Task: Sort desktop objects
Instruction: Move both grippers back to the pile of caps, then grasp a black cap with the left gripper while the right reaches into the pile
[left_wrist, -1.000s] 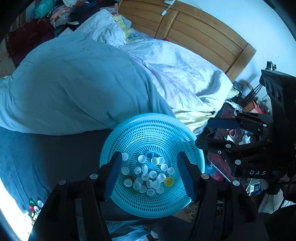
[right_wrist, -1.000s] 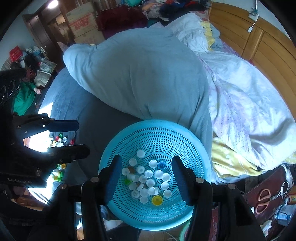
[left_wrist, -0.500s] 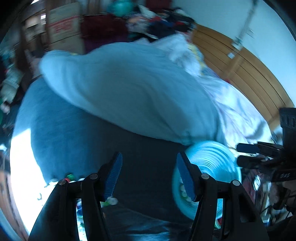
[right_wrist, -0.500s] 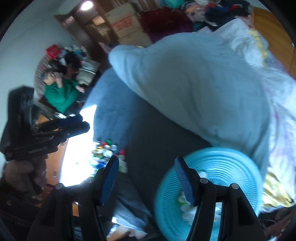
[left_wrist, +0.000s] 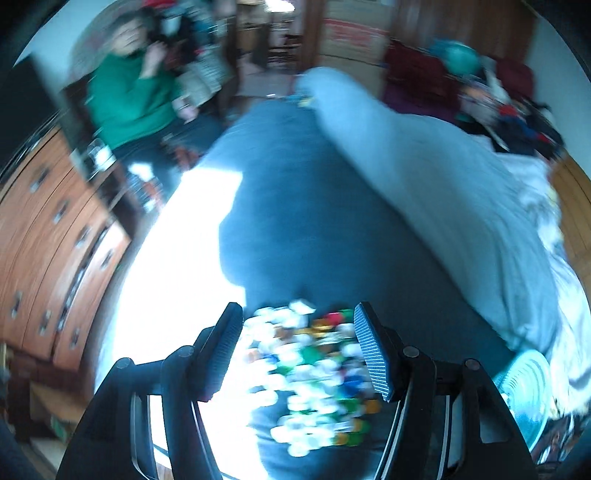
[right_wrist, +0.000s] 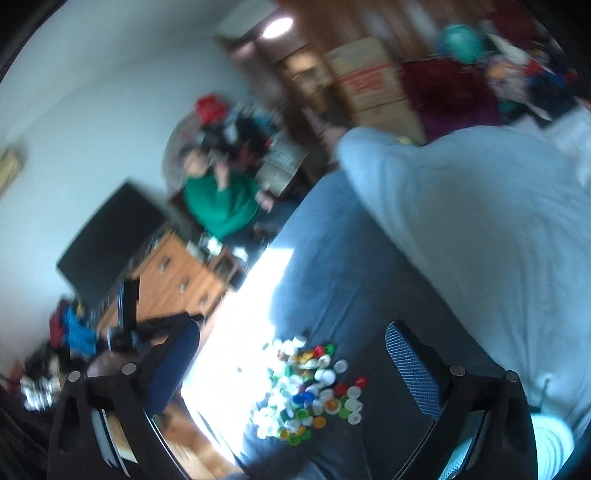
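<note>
Blurred both views, cameras mid-swing. Swung away from the blue basket (left_wrist: 524, 384), which a second ago sat centred under both tongs with its white caps inside; now pushed to the lower right edge of the left view and a pale sliver at the lower right corner of the right view (right_wrist: 550, 439). Instead now framing the loose caps (left_wrist: 317, 373), a mixed heap of white, green, red, yellow and blue, lying on the dark blue bedsheet (left_wrist: 303, 206) beside the bright sunlit patch. In the right view the same caps (right_wrist: 310, 391) sharper, spread between the two fingers but well below them, untouched.

Left tongs (left_wrist: 295, 354) part open, much as a second ago, nothing between the pads; caps seen through the gap only. Right tongs (right_wrist: 291, 369) spread wide, jaws just opened further, nothing held.

Light blue duvet (right_wrist: 480, 229) now off to the right instead of filling the middle. Newly in view: a person in a green top (left_wrist: 129, 99) seated beyond the foot of the bed, a wooden dresser (left_wrist: 48, 229) on the left, cardboard boxes (right_wrist: 365, 77) at the back, a dark screen (right_wrist: 110, 243) above the dresser in the right view. Headboard gone from both views.
</note>
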